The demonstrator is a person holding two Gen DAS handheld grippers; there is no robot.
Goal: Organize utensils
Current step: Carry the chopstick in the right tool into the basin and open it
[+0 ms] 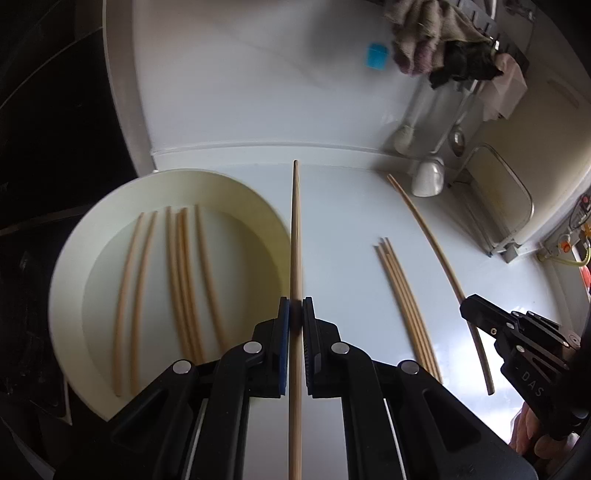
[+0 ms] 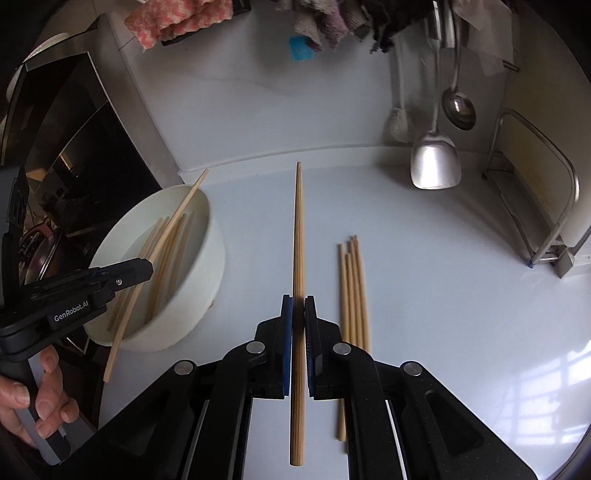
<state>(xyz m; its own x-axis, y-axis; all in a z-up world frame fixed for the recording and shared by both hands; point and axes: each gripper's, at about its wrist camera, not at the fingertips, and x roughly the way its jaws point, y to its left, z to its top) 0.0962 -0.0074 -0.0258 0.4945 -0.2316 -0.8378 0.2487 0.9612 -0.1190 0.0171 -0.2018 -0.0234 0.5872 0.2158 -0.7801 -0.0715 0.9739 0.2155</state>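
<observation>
My left gripper [image 1: 295, 308] is shut on a wooden chopstick [image 1: 296, 236] held beside the right rim of a white bowl [image 1: 70, 266]. Several chopsticks [image 1: 184, 280] lie inside the bowl. My right gripper [image 2: 298, 306] is shut on another chopstick [image 2: 298, 236] above the white counter. A small bunch of chopsticks [image 2: 352, 291] lies on the counter just right of it; it also shows in the left wrist view [image 1: 402, 295]. The left gripper [image 2: 146, 267] with its chopstick [image 2: 162, 251] shows over the bowl [image 2: 207, 273] in the right wrist view. The right gripper [image 1: 469, 308] shows at the left view's right edge.
A metal spatula [image 2: 436, 166], a ladle [image 2: 458, 107] and a white brush [image 2: 397, 125] hang at the back right. A metal rack with a cutting board [image 2: 535, 192] stands at the right. Cloths [image 2: 177, 18] hang above. A dark appliance [image 2: 70, 155] stands left of the bowl.
</observation>
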